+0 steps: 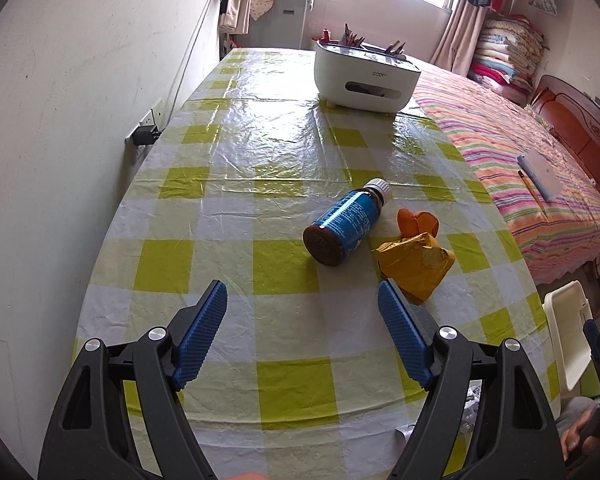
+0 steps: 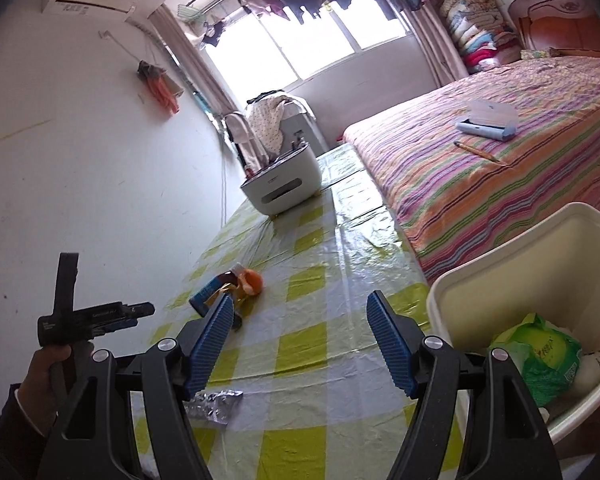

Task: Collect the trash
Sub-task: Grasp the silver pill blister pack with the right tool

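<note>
A brown bottle with a blue label and white cap [image 1: 346, 220] lies on its side on the checked table [image 1: 236, 184]. Right of it lie a crumpled yellow wrapper [image 1: 414, 264] and an orange peel [image 1: 416, 222]. My left gripper [image 1: 302, 294] is open and empty, a little short of the bottle. My right gripper [image 2: 298, 306] is open and empty above the table's near end. In the right wrist view the bottle [image 2: 216, 286], the peel [image 2: 252, 282] and a silver foil scrap [image 2: 214, 400] show. A white bin [image 2: 500, 280] holding a green bag [image 2: 540, 356] stands at the right.
A white tissue-box organizer [image 1: 366, 76] stands at the table's far end. A wall [image 1: 80, 120] with a socket runs along the left. A bed with a striped cover [image 1: 520, 168] borders the table on the right. The bin also shows in the left wrist view [image 1: 570, 340].
</note>
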`<move>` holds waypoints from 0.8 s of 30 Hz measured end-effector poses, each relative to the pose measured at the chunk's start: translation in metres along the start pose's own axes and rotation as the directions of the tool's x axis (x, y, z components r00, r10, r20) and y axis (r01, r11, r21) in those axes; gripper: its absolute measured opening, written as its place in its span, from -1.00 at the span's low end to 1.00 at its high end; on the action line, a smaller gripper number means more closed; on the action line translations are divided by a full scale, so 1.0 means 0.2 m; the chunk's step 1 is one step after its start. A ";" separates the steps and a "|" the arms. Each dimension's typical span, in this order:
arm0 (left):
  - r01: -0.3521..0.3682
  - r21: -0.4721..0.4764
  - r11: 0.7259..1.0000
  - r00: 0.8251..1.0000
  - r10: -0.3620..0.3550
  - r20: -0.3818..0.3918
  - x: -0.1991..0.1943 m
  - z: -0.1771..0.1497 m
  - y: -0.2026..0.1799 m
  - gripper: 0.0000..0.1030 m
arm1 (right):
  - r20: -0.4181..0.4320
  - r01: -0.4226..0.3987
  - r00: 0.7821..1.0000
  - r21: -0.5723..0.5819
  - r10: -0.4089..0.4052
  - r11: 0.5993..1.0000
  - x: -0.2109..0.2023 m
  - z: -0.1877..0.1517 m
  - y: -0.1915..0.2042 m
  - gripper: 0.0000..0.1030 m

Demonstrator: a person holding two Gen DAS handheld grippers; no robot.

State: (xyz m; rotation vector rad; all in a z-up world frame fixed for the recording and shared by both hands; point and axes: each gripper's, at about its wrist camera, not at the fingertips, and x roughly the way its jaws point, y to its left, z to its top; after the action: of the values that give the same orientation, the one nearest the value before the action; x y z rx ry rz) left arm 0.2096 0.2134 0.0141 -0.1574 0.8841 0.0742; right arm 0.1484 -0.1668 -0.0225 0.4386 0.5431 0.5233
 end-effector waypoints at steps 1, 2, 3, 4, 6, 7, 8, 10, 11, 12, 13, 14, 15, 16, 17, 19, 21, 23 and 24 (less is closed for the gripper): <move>0.000 0.000 1.000 1.000 0.000 -0.002 0.00 0.00 0.01 0.49 | -0.023 -0.037 0.999 -0.029 0.036 0.999 0.02 -0.01 0.04 0.31; 0.000 -0.001 1.000 1.000 0.000 -0.004 0.00 -0.01 0.01 0.49 | -0.055 -0.076 0.996 -0.054 0.073 0.996 0.05 -0.03 0.07 0.31; 0.001 0.000 1.000 1.000 -0.001 -0.006 0.00 -0.01 0.01 0.49 | -0.092 -0.112 0.990 -0.081 0.105 0.990 0.08 -0.05 0.10 0.31; 0.002 0.001 1.000 1.000 -0.002 -0.007 0.00 -0.01 0.02 0.50 | -0.113 -0.133 0.986 -0.104 0.121 0.986 0.10 -0.06 0.13 0.31; 0.003 0.007 1.000 1.000 -0.003 -0.012 0.00 -0.02 0.02 0.50 | -0.167 -0.180 0.974 -0.153 0.154 0.972 0.14 -0.09 0.20 0.31; 0.004 0.011 1.000 1.000 -0.003 -0.013 0.00 -0.02 0.02 0.50 | -0.188 -0.198 0.968 -0.169 0.165 0.966 0.15 -0.10 0.22 0.31; 0.003 0.015 1.000 1.000 -0.003 -0.014 0.00 -0.03 0.01 0.51 | -0.203 -0.208 0.965 -0.188 0.169 0.960 0.16 -0.12 0.25 0.31; -0.001 0.019 1.000 1.000 0.001 -0.016 0.00 -0.03 0.01 0.52 | -0.236 -0.232 0.955 -0.220 0.179 0.947 0.18 -0.15 0.30 0.31; -0.002 0.022 1.000 1.000 0.002 -0.019 0.00 -0.03 0.01 0.52 | -0.245 -0.240 0.952 -0.232 0.183 0.943 0.18 -0.16 0.32 0.31; -0.003 0.024 1.000 1.000 0.003 -0.022 0.00 -0.03 0.01 0.52 | -0.262 -0.255 0.946 -0.244 0.190 0.936 0.20 -0.17 0.34 0.31; -0.004 0.025 1.000 1.000 0.005 -0.025 0.01 -0.03 0.00 0.52 | -0.288 -0.276 0.936 -0.254 0.200 0.927 0.21 -0.18 0.36 0.31; -0.005 0.025 1.000 1.000 0.006 -0.026 0.01 -0.03 0.00 0.52 | -0.315 -0.295 0.926 -0.267 0.207 0.917 0.23 -0.19 0.39 0.31; -0.007 0.023 1.000 1.000 0.007 -0.026 0.01 -0.02 0.00 0.52 | -0.335 -0.306 0.920 -0.293 0.202 0.906 0.25 -0.21 0.42 0.31; -0.007 0.022 1.000 1.000 0.007 -0.028 0.02 -0.02 -0.01 0.52 | -0.359 -0.317 0.913 -0.330 0.192 0.889 0.27 -0.23 0.45 0.31; -0.004 0.022 1.000 0.999 0.005 -0.031 0.02 -0.01 -0.01 0.52 | -0.381 -0.332 0.906 -0.362 0.186 0.871 0.29 -0.25 0.48 0.31; 0.004 0.022 1.000 0.999 -0.003 -0.036 0.03 0.00 -0.03 0.52 | -0.416 -0.357 0.894 -0.440 0.166 0.824 0.32 -0.28 0.55 0.31; 0.011 0.022 1.000 0.999 -0.010 -0.037 0.03 0.00 -0.04 0.52 | -0.441 -0.376 0.886 -0.495 0.146 0.783 0.34 -0.31 0.60 0.31; 0.019 0.024 1.000 0.999 -0.018 -0.044 0.03 0.01 -0.06 0.52 | -0.466 -0.396 0.873 -0.513 0.140 0.761 0.38 -0.32 0.62 0.31; 0.022 0.024 0.999 0.999 -0.021 -0.047 0.04 0.01 -0.07 0.52 | -0.478 -0.406 0.868 -0.523 0.136 0.750 0.39 -0.32 0.63 0.31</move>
State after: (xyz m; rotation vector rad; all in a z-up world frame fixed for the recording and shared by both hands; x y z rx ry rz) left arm 0.2179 0.2002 0.0112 -0.1458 0.9296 0.0395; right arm 0.1246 -0.0069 -0.0363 -0.2390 0.6795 1.0605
